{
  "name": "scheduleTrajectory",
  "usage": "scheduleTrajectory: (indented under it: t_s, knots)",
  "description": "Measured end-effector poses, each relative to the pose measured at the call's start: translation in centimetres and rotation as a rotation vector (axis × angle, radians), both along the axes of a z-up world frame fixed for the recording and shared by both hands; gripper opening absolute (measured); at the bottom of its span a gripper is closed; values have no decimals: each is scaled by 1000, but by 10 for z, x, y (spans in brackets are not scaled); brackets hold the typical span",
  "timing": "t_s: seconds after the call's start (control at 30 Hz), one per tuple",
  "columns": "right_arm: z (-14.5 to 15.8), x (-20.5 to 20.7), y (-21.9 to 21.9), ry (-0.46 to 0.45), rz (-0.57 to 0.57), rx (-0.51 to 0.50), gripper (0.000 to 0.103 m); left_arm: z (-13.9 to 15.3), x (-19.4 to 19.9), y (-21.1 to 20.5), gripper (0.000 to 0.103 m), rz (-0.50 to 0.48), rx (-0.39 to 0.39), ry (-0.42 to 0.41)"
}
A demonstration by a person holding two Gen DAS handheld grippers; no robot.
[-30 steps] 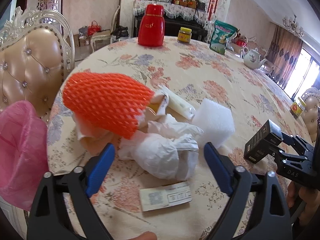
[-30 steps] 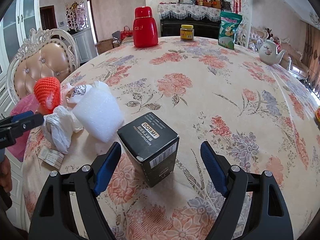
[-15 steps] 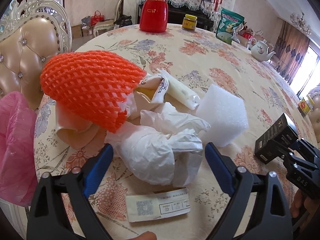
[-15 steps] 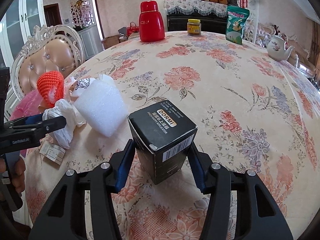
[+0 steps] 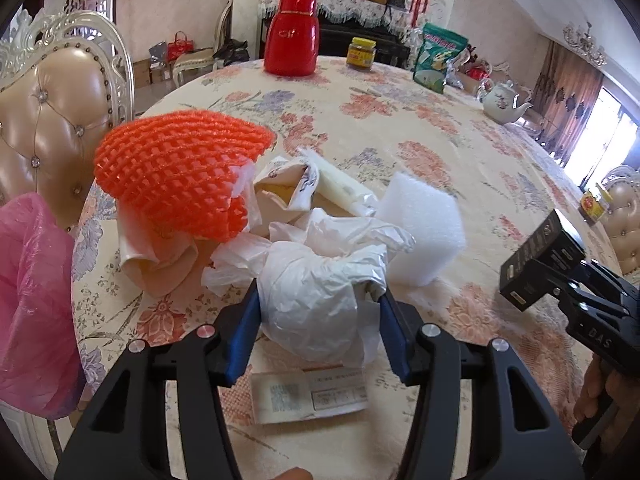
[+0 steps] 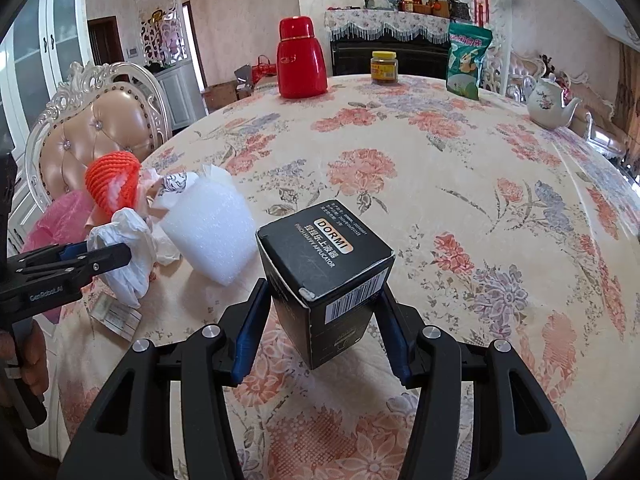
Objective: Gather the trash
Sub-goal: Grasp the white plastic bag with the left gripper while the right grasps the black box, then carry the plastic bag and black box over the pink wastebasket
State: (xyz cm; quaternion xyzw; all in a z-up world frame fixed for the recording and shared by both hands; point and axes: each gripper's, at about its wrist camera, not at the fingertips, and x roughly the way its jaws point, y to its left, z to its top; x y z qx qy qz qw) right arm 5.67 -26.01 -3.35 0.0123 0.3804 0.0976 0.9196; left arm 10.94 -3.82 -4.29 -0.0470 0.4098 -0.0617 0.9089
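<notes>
A trash heap lies at the left of the flowered table [image 5: 400, 128]: an orange foam net [image 5: 180, 176], crumpled wrappers, a cream tube [image 5: 340, 188], a white foam block [image 5: 420, 232], a paper label [image 5: 308, 396]. My left gripper [image 5: 320, 300] is closing, and its blue pads press both sides of a white plastic bag wad [image 5: 316, 276]. My right gripper [image 6: 322, 296] is shut on a black DORMI box [image 6: 324, 248], which the left wrist view shows held above the cloth at the right [image 5: 540, 256].
A pink bag [image 5: 32, 300] hangs off the table's left edge beside a padded chair [image 5: 52, 112]. A red thermos [image 5: 294, 36], a jar [image 5: 361, 54], a green pouch [image 5: 438, 60] and a teapot [image 5: 504, 102] stand at the far side.
My left gripper moved forward over the white bag wad and its jaws narrowed onto it. My right gripper's jaws came together on the black box.
</notes>
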Motion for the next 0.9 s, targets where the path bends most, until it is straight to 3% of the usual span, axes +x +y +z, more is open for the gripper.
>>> scheduleTrajectory:
  t_s: [0.47,0.9]
  knots:
    - [20,-9,4,-43,-3,0,50,31,-30,-18,53,-90,-39,-82]
    - [33,-17,15,-77,7,1,50,61,-57,-1,53,-72,-45,-158]
